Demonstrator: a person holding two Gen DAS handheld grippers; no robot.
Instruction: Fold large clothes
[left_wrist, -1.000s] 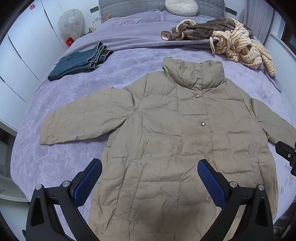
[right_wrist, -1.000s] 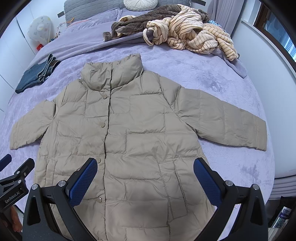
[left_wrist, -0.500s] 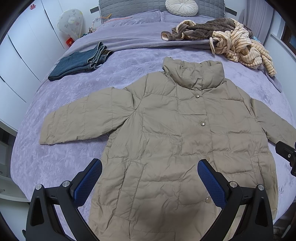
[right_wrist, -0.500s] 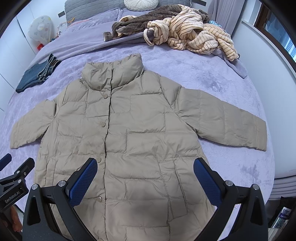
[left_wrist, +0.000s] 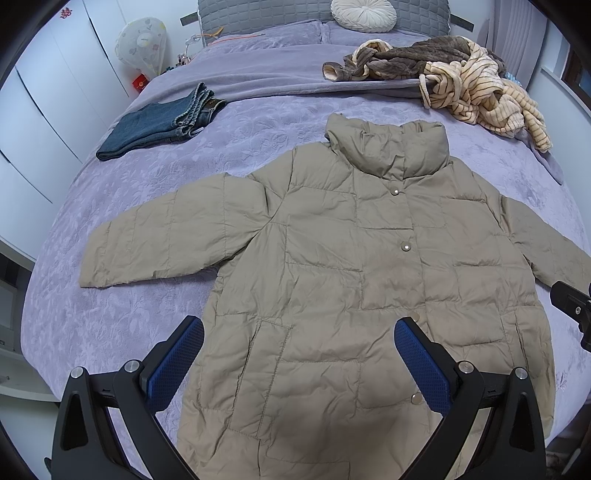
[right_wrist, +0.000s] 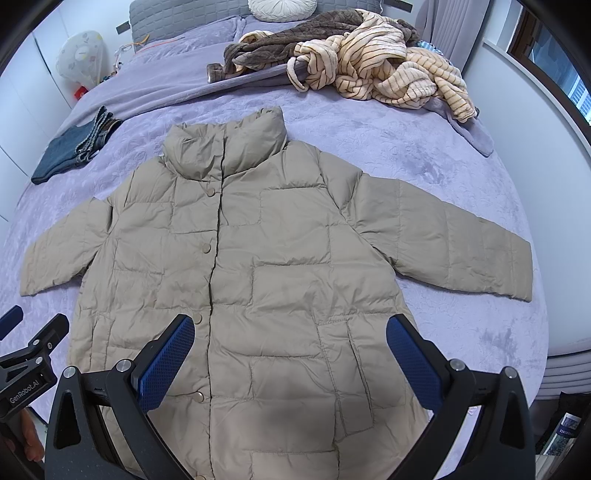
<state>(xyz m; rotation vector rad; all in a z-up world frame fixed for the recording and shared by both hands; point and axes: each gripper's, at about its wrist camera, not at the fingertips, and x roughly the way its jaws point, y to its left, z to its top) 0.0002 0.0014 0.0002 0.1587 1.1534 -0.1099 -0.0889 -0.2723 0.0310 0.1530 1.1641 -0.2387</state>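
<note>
A beige quilted puffer jacket (left_wrist: 354, 266) (right_wrist: 258, 266) lies flat and face up on the purple bed, snaps fastened, collar toward the headboard, both sleeves spread outward. My left gripper (left_wrist: 299, 354) hovers open above the jacket's lower left part, blue pads wide apart with nothing between them. My right gripper (right_wrist: 290, 350) hovers open above the lower right part, near the hem and pocket, also holding nothing. The left sleeve cuff (left_wrist: 96, 266) and right sleeve cuff (right_wrist: 517, 269) rest flat on the bedspread.
Folded blue jeans (left_wrist: 159, 125) lie at the far left of the bed. A heap of striped and brown clothes (right_wrist: 369, 70) sits near the headboard with a round white cushion (left_wrist: 364, 13). White wardrobes stand at left; a wall and window stand right.
</note>
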